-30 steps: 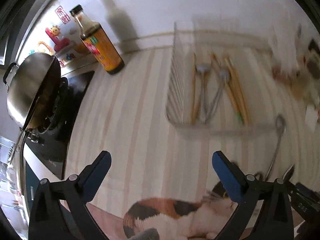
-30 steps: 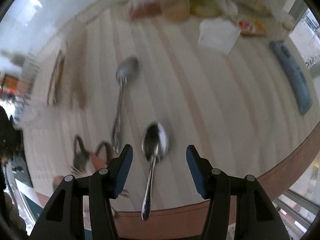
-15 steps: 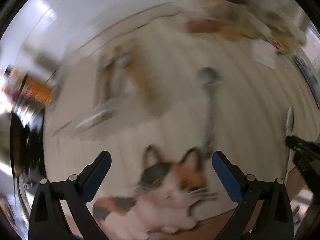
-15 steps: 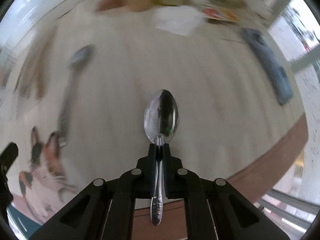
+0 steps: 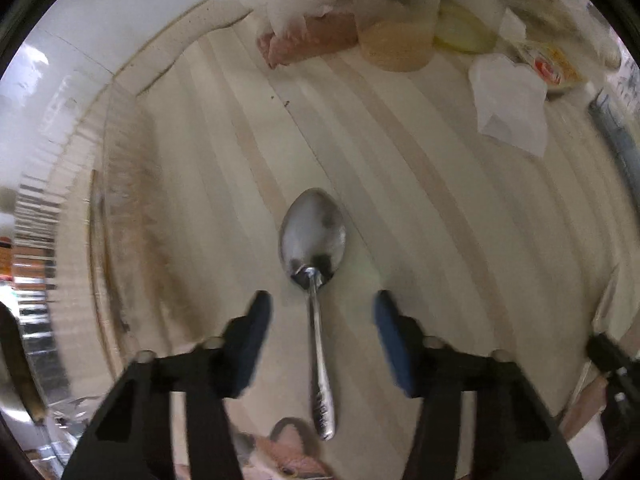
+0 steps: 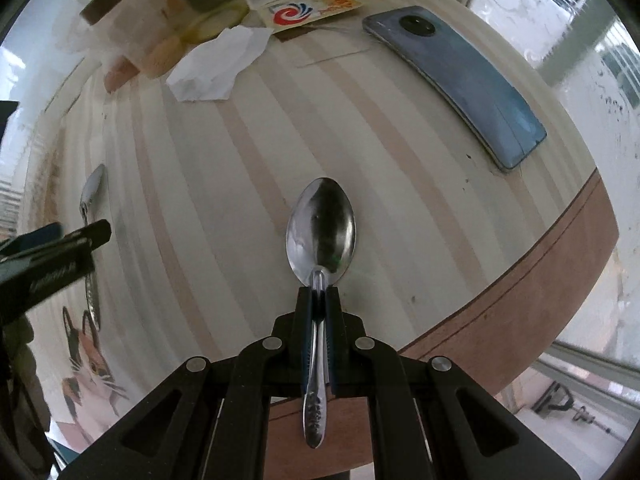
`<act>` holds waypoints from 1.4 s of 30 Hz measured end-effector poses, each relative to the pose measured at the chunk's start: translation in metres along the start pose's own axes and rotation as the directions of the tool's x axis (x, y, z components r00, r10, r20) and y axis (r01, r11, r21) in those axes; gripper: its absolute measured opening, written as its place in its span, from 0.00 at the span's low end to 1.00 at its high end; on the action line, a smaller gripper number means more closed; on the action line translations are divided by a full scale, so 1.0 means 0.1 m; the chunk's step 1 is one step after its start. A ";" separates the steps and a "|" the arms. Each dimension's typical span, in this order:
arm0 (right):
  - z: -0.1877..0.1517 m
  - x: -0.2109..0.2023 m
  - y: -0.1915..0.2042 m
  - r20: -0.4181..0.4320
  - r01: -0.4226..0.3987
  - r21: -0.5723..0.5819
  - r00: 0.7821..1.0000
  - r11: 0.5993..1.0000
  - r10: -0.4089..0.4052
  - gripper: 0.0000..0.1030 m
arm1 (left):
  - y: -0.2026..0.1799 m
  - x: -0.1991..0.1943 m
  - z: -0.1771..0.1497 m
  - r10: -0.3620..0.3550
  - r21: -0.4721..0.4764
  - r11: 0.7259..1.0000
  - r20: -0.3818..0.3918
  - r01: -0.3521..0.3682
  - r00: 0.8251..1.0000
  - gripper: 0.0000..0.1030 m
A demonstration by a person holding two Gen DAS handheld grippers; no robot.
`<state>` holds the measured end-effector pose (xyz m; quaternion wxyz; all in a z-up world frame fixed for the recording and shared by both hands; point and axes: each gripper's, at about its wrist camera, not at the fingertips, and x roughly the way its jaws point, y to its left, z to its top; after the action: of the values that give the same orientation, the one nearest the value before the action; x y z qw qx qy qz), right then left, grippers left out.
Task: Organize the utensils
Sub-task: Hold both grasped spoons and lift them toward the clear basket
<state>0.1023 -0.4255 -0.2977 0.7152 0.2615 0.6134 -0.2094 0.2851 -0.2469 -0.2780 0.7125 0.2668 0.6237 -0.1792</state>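
Observation:
In the right wrist view my right gripper (image 6: 319,296) is shut on the neck of a steel spoon (image 6: 322,224), bowl pointing forward above the striped table. In the left wrist view my left gripper (image 5: 320,312) is open, its blue pads either side of the handle of a second steel spoon (image 5: 314,236) that lies flat on the table, bowl away from me. That second spoon (image 6: 93,188) and the left gripper's body show at the left of the right wrist view. A wire utensil rack (image 5: 100,208) is blurred at the left.
A crumpled tissue (image 6: 218,64), jars and packets (image 6: 172,20) and a blue phone (image 6: 460,80) lie at the table's far side. The table's brown front edge (image 6: 520,300) runs below right. A cat picture (image 6: 88,364) sits on the cloth near the left edge.
My left gripper has swung right from the rack to straddle the lying spoon and its jaws have narrowed. My right gripper has closed on the other spoon and holds it.

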 end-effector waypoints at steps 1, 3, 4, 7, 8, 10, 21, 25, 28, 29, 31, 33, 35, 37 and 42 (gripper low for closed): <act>0.00 0.00 -0.02 -0.001 -0.003 0.005 1.000 1.000 0.003 0.06 | 0.02 0.01 0.01 -0.025 -0.009 1.000 -0.005 0.025 1.000 0.22; 0.01 -0.01 -0.08 -0.003 -0.006 0.007 1.000 1.000 0.006 0.06 | 0.04 0.02 0.02 -0.053 -0.022 0.998 -0.014 0.053 0.998 0.04; 0.03 -0.02 -0.10 -0.005 -0.008 0.008 1.000 1.000 0.008 0.06 | 0.05 0.01 0.02 -0.053 -0.016 0.998 -0.009 0.053 0.999 0.04; 0.06 -0.03 -0.06 -0.017 -0.008 0.013 1.000 1.000 0.008 0.06 | 0.05 0.00 -0.07 -0.047 -0.013 0.999 -0.001 0.047 0.999 0.04; 0.06 0.03 -0.02 -0.019 -0.006 0.010 1.000 1.000 0.006 0.06 | 0.05 -0.01 -0.14 -0.048 -0.010 0.999 -0.004 0.048 0.999 0.04; 0.09 0.02 0.06 -0.024 -0.002 0.002 1.000 1.000 0.002 0.06 | 0.02 -0.01 -0.37 -0.053 -0.013 0.999 -0.009 0.053 0.999 0.04; -0.16 0.11 0.54 -0.126 -0.115 -0.102 0.987 0.988 0.102 0.06 | 0.54 -0.03 -1.57 -0.132 -0.187 0.976 -0.086 0.114 0.987 0.04; -0.24 0.15 0.92 -0.160 -0.148 -0.190 0.980 0.971 0.118 0.06 | 0.92 0.00 -1.89 -0.130 -0.318 0.943 -0.094 0.094 0.987 0.04; -0.29 0.17 1.24 -0.188 -0.174 -0.266 0.974 0.948 0.126 0.06 | 1.21 0.03 -2.11 -0.146 -0.419 0.903 -0.092 0.095 0.985 0.04; -0.30 0.18 1.35 -0.199 -0.185 -0.293 0.971 0.938 0.130 0.06 | 1.27 0.03 -2.17 -0.155 -0.441 0.892 -0.086 0.102 0.984 0.04; -0.34 0.18 1.56 -0.206 -0.186 -0.346 0.971 0.920 0.119 0.06 | 1.34 0.05 -2.19 -0.174 -0.462 0.879 -0.079 0.118 0.982 0.04; -0.37 0.19 1.75 -0.210 -0.178 -0.397 0.973 0.901 0.100 0.06 | 1.40 0.07 -2.25 -0.190 -0.471 0.872 -0.071 0.135 0.979 0.05; -0.40 0.17 1.86 -0.201 -0.150 -0.435 0.977 0.888 0.067 0.06 | 1.41 0.07 -2.28 -0.194 -0.470 0.872 -0.069 0.140 0.979 0.06; -0.41 0.16 1.95 -0.192 -0.118 -0.466 0.981 0.877 0.030 0.06 | 1.47 0.07 -2.27 -0.196 -0.466 0.873 -0.068 0.142 0.978 0.07; -0.33 0.09 1.97 -0.176 -0.090 -0.482 0.984 0.872 0.004 0.07 | 1.50 0.10 -2.15 -0.210 -0.472 0.868 -0.063 0.156 0.976 0.08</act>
<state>0.2005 -0.2513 -0.2877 0.7082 0.1045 0.6982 -0.0073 0.2050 0.0027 -0.2816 0.6993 0.0381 0.7097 -0.0765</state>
